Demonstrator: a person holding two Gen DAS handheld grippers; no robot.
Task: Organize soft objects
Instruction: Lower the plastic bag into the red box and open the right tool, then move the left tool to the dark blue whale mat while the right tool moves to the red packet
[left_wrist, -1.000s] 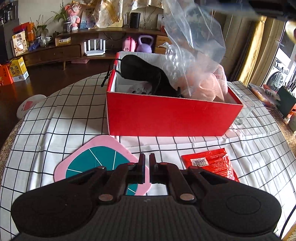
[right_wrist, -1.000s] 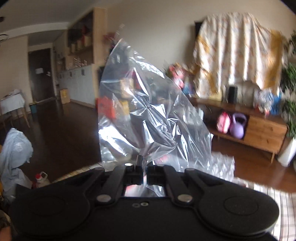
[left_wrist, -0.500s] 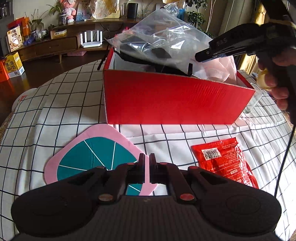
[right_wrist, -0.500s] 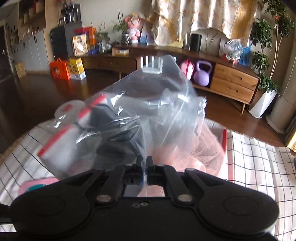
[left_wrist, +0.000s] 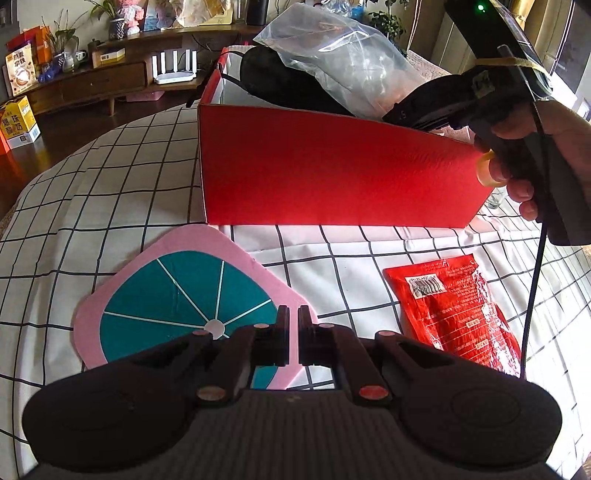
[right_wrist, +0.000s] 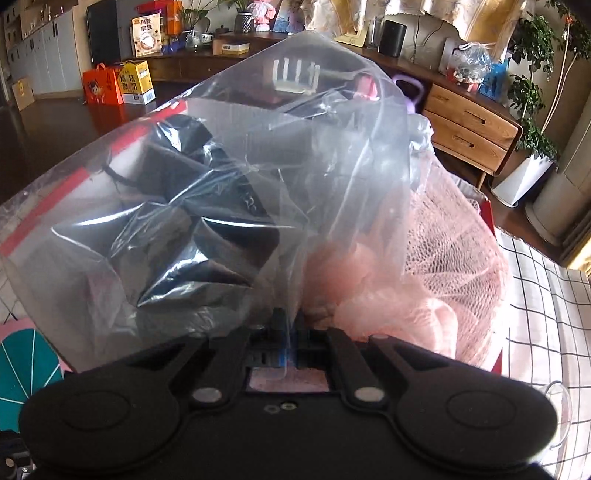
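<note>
Pinched between the closed fingers of the right gripper (right_wrist: 290, 325), a clear plastic bag (right_wrist: 229, 192) is held over the red box (left_wrist: 332, 166), where it blurs a black item (left_wrist: 288, 86) beneath it. A pink mesh item (right_wrist: 454, 258) is seen beside the bag, partly veiled by it. The box's interior is mostly hidden from the left wrist view by its near wall. The left gripper (left_wrist: 293, 325) is held above the pink-and-teal mat (left_wrist: 177, 295), fingers together on nothing. A red packet (left_wrist: 454, 314) is partly crossed by a cable.
</note>
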